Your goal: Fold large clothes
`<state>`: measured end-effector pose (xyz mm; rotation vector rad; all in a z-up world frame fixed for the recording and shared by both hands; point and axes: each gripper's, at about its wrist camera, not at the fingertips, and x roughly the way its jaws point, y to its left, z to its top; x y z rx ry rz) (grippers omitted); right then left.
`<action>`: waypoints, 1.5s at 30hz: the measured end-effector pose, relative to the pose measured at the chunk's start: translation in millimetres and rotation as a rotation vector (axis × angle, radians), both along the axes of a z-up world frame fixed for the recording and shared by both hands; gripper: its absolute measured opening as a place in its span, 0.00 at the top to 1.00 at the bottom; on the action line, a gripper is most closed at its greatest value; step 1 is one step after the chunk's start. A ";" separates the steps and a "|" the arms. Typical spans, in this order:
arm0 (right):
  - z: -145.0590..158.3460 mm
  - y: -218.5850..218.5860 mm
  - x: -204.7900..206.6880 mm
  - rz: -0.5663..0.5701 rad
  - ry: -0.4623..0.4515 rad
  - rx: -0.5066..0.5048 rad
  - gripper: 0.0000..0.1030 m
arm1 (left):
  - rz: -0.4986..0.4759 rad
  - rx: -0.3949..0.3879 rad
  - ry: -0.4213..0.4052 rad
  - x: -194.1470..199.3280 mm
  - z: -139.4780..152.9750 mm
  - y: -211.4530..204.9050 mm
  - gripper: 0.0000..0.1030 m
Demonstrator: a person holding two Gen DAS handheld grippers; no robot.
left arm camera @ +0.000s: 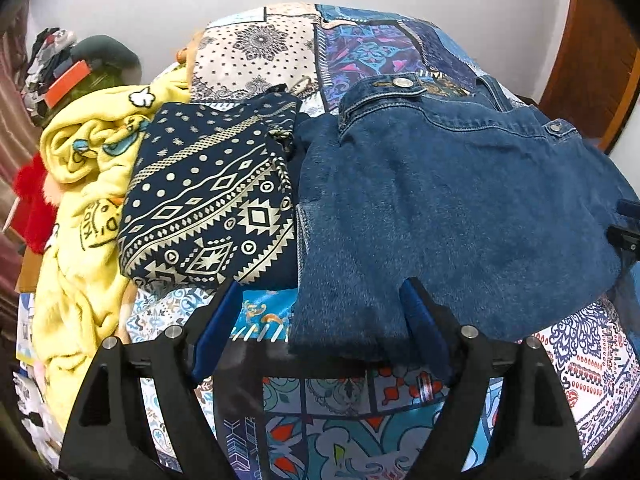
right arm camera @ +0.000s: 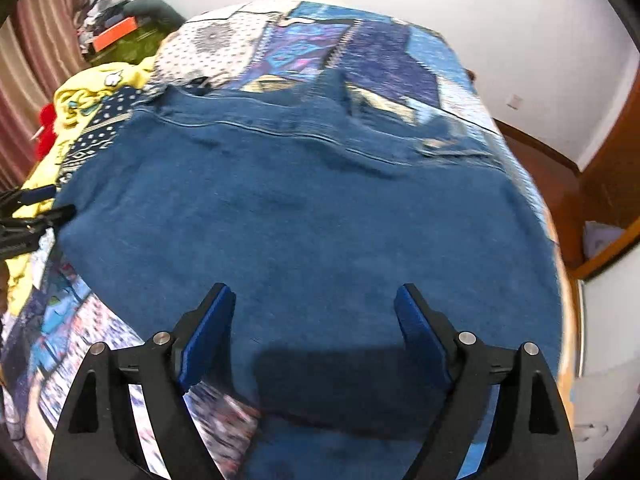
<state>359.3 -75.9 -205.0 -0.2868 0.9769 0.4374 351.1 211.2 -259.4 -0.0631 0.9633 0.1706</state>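
A pair of blue denim jeans point(left arm camera: 452, 208) lies folded on the patterned bedspread point(left arm camera: 340, 420), waistband at the far side. It fills the right wrist view point(right arm camera: 304, 232). My left gripper point(left arm camera: 320, 304) is open, hovering at the jeans' near left edge, holding nothing. My right gripper point(right arm camera: 314, 308) is open above the jeans' near edge, holding nothing. The left gripper's tips show at the left edge of the right wrist view point(right arm camera: 40, 204). The right gripper's tips show at the right edge of the left wrist view point(left arm camera: 628, 224).
A folded navy garment with white geometric print point(left arm camera: 208, 204) lies left of the jeans. A crumpled yellow blanket point(left arm camera: 80, 208) lies further left, with a red item point(left arm camera: 34, 208) beside it. A clutter pile point(left arm camera: 64, 72) sits far left. The bed's right edge point(right arm camera: 560, 264) drops to a wooden floor point(right arm camera: 540, 168).
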 end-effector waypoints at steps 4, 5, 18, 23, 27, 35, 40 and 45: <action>3.6 -31.6 -2.2 -0.032 -0.005 0.004 0.18 | 0.029 0.011 -0.001 -4.6 3.6 1.3 0.19; 7.0 -39.6 -5.2 -0.052 -0.025 -0.013 0.18 | 0.054 0.010 -0.005 -7.0 7.5 2.8 0.20; 10.2 -112.1 -15.4 -0.279 -0.010 -0.014 0.17 | 0.195 -0.096 -0.088 -53.9 35.0 31.5 0.20; 27.5 -95.5 -25.9 -0.238 -0.053 -0.018 0.17 | 0.185 -0.391 -0.062 -58.1 17.7 25.4 0.20; 39.3 -76.0 -30.3 -0.182 -0.093 0.003 0.17 | 0.163 -0.519 -0.040 -45.5 3.3 10.6 0.20; 19.1 -34.1 -21.8 -0.102 -0.041 0.041 0.17 | 0.180 -0.731 -0.029 -9.1 -30.8 2.8 0.23; 7.4 -23.0 -20.6 -0.085 -0.020 0.040 0.17 | 0.247 -0.862 -0.084 7.6 -51.1 17.2 0.27; 3.3 -22.2 -18.7 -0.078 -0.025 0.027 0.17 | 0.272 -0.842 -0.136 26.5 -58.3 18.2 0.27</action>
